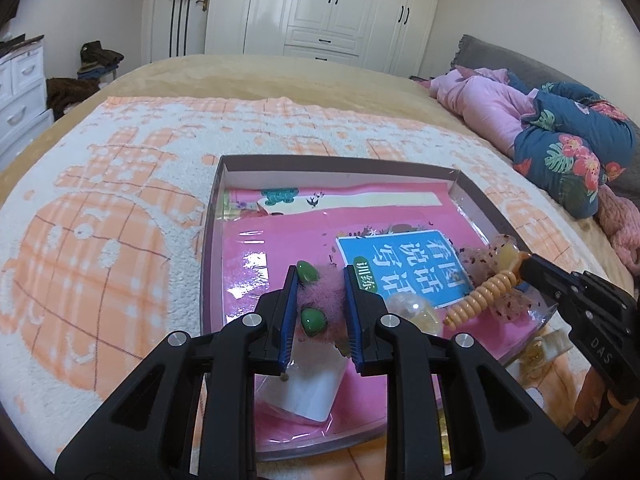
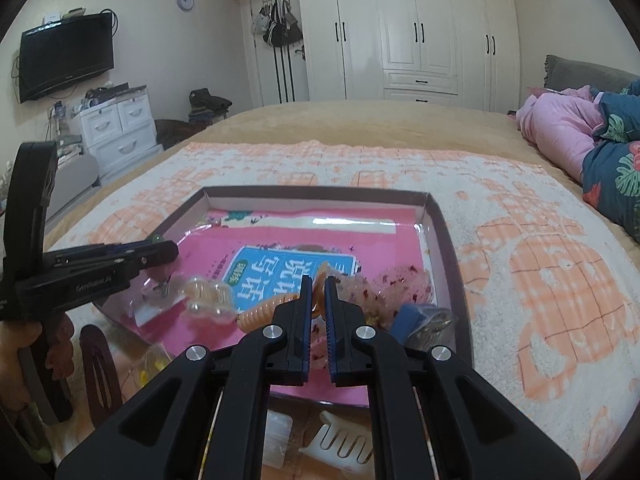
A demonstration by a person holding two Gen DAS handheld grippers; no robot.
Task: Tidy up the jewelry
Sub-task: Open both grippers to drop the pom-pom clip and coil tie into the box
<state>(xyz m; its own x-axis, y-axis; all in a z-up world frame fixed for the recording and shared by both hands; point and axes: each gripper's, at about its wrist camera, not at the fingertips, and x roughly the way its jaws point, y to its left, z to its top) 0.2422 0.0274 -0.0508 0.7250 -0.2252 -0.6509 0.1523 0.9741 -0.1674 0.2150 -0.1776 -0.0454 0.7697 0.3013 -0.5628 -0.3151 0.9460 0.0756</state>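
A shallow dark-rimmed tray [image 1: 218,200] lies on the bed with a pink book under clear film in it. My left gripper [image 1: 321,278] is shut on a pink fluffy ornament [image 1: 320,300] that carries two green beads, just above the tray's near left part. My right gripper [image 2: 318,280] is shut on an orange spiral hair tie [image 2: 260,314], whose coil hangs down to the left over the tray. In the left wrist view the right gripper [image 1: 528,268] comes in from the right with the orange spiral hair tie [image 1: 480,296].
In the tray lie a clear bubble hair tie [image 2: 208,300], a speckled pink scrunchie [image 2: 384,284] and a blue piece [image 2: 412,316]. A white card [image 1: 308,392] sits under the left gripper. A white comb [image 2: 344,440] and a dark hair clip [image 2: 98,368] lie outside the near rim. Quilts [image 1: 560,136] are piled at the right.
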